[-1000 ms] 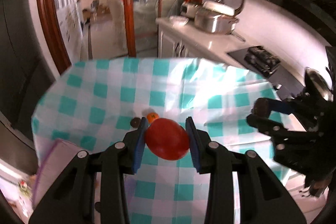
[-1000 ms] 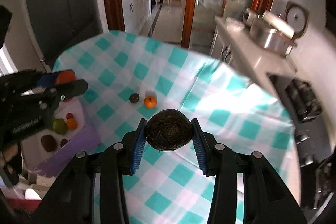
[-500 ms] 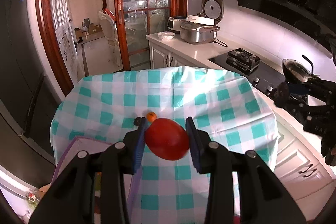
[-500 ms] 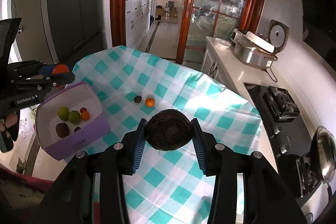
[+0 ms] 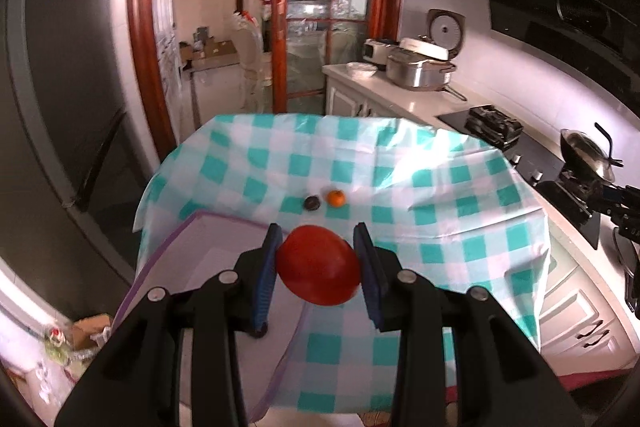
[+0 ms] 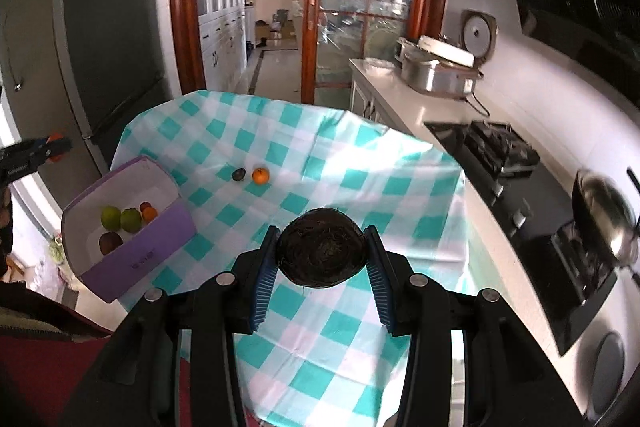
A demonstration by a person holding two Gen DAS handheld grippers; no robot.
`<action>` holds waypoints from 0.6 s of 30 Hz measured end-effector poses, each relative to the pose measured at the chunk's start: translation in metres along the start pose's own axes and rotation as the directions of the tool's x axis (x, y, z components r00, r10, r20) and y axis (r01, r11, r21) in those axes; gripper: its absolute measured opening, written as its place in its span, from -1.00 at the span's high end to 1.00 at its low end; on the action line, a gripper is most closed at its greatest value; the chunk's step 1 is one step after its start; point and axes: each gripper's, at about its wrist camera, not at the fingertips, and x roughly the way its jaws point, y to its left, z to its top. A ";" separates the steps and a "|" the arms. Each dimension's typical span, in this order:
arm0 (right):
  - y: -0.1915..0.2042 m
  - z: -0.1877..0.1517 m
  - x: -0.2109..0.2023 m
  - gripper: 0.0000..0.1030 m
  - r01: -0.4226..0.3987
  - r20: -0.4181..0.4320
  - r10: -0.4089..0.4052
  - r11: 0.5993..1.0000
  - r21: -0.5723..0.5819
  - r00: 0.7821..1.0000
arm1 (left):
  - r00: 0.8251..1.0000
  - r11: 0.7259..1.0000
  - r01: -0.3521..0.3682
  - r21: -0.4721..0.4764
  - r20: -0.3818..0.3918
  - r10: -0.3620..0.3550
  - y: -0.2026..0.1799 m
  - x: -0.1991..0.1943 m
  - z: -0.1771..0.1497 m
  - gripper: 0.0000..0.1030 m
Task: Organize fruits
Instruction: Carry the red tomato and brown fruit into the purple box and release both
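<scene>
My left gripper point(image 5: 318, 269) is shut on a red tomato point(image 5: 318, 271), held high above the near right rim of the purple bin point(image 5: 208, 223). My right gripper point(image 6: 322, 255) is shut on a dark hairy coconut point(image 6: 322, 253), held high over the checked table. The purple bin point(image 6: 160, 239) at the table's left edge holds two green fruits point(image 6: 120, 219), a brown one and small orange ones. A small orange point(image 6: 260, 175) and a dark round fruit point(image 6: 238, 174) lie mid-table, and also show in the left wrist view, the orange point(image 5: 336, 198) beside the dark fruit point(image 5: 311, 202).
The table wears a teal and white checked cloth point(image 6: 320, 163). A counter with a gas stove point(image 6: 500, 147), a pan point(image 6: 608, 219) and a rice cooker point(image 6: 440, 67) runs along the right. A dark fridge point(image 6: 100, 47) stands at the left.
Both grippers have risen and pulled back from the table, each keeping its fruit. The left gripper now hangs over the bin's edge. The fruits on the table have not moved.
</scene>
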 end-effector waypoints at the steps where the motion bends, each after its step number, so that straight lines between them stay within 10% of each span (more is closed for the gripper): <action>1: 0.004 -0.001 0.001 0.17 -0.001 -0.004 0.001 1.000 -0.007 1.000 | 1.000 1.000 -0.006 -0.007 -0.006 0.006 0.005 0.000 -0.005 0.28; 18: 0.080 0.025 0.095 0.17 -0.173 -0.153 0.151 0.974 -0.145 0.977 | 0.978 0.981 -0.092 -0.174 -0.201 0.056 0.065 0.057 -0.068 0.28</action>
